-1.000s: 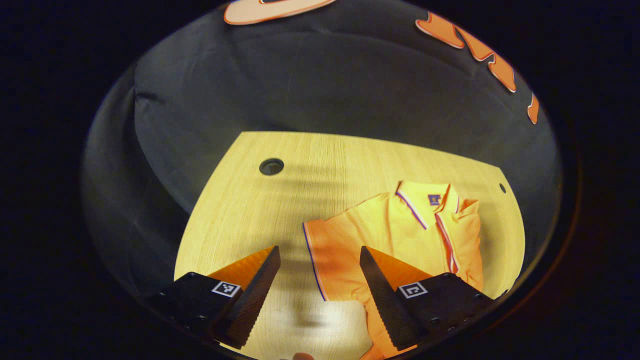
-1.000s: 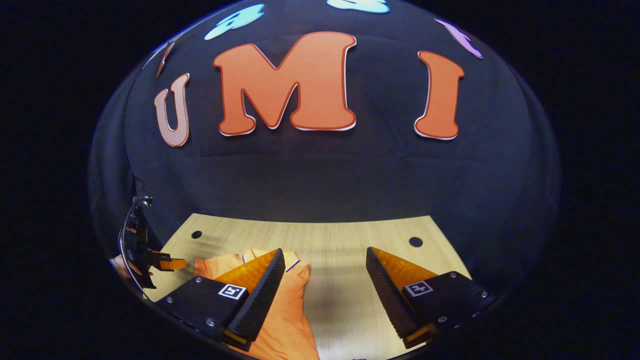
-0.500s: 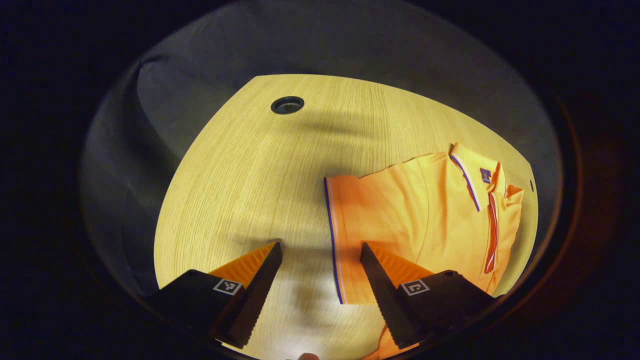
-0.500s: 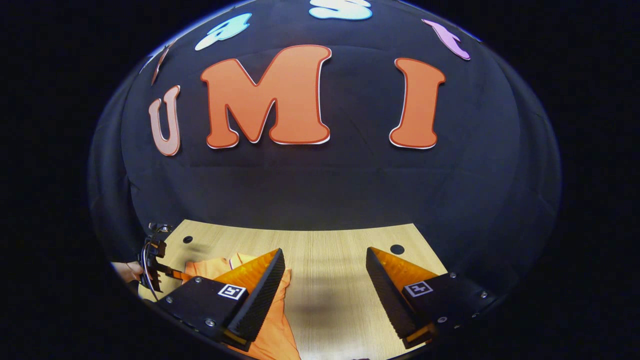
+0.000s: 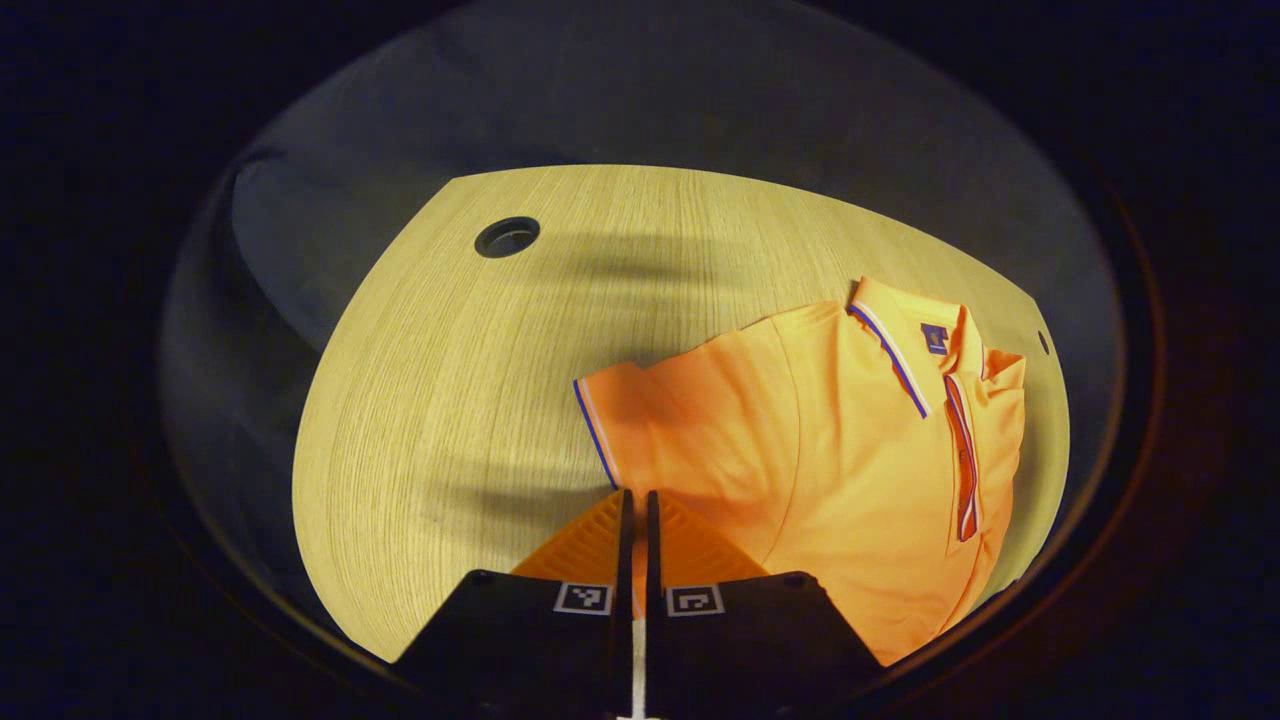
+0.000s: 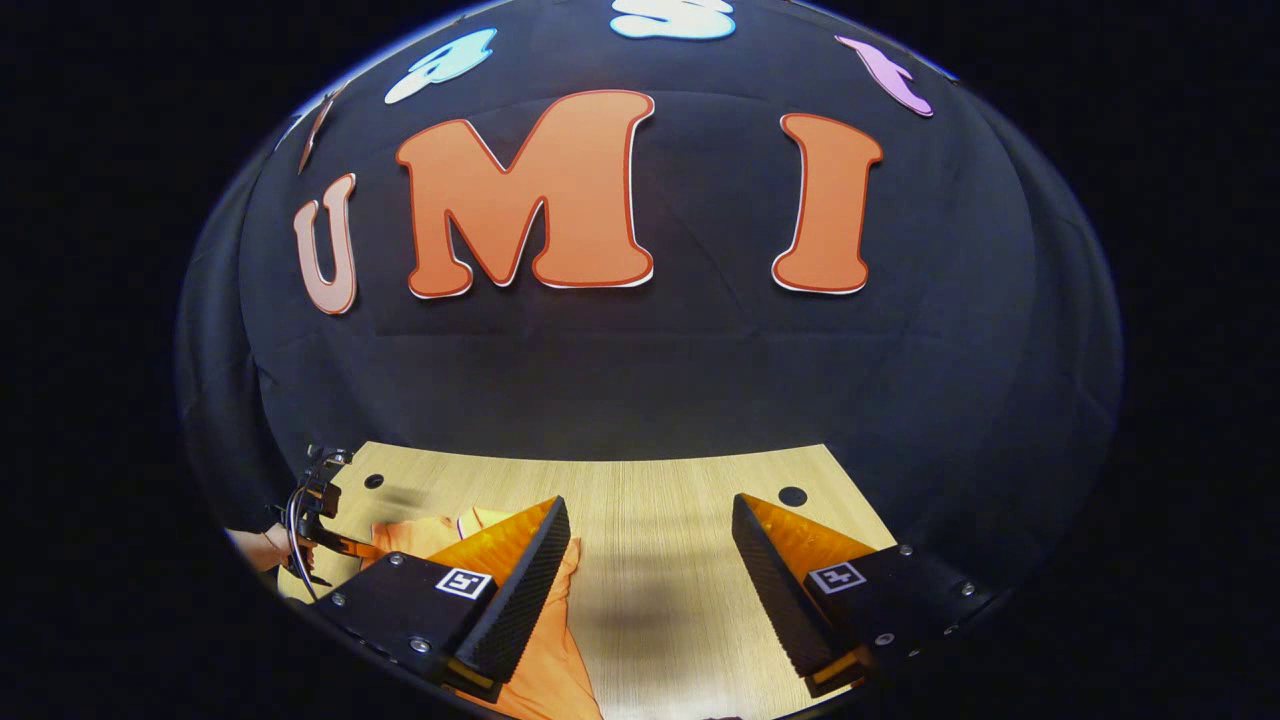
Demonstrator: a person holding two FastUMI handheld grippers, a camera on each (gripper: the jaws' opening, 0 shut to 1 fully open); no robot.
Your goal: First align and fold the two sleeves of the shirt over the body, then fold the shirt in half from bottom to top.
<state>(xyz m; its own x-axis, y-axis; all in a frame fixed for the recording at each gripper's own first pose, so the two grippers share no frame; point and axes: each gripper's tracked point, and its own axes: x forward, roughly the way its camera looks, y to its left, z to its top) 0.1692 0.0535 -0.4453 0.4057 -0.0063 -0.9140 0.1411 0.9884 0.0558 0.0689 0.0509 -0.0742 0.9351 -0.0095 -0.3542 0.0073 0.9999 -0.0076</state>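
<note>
The left tool (image 5: pixel 635 500) is closed, its two fingers pressed together right at the cuff edge of the near sleeve (image 5: pixel 640 425) of the orange polo shirt (image 5: pixel 860 470). Whether fabric is pinched between them cannot be told, though they meet just where the sleeve hem ends. The shirt lies on the table (image 5: pixel 460 380) ahead and to the right of this tool, collar (image 5: pixel 900 340) pointing away and rightward, its long axis running from the tool's right side up toward the collar. The sleeve must travel rightward over the body. The right tool (image 6: pixel 650 560) is open, holding nothing, with the shirt at its left finger.
</note>
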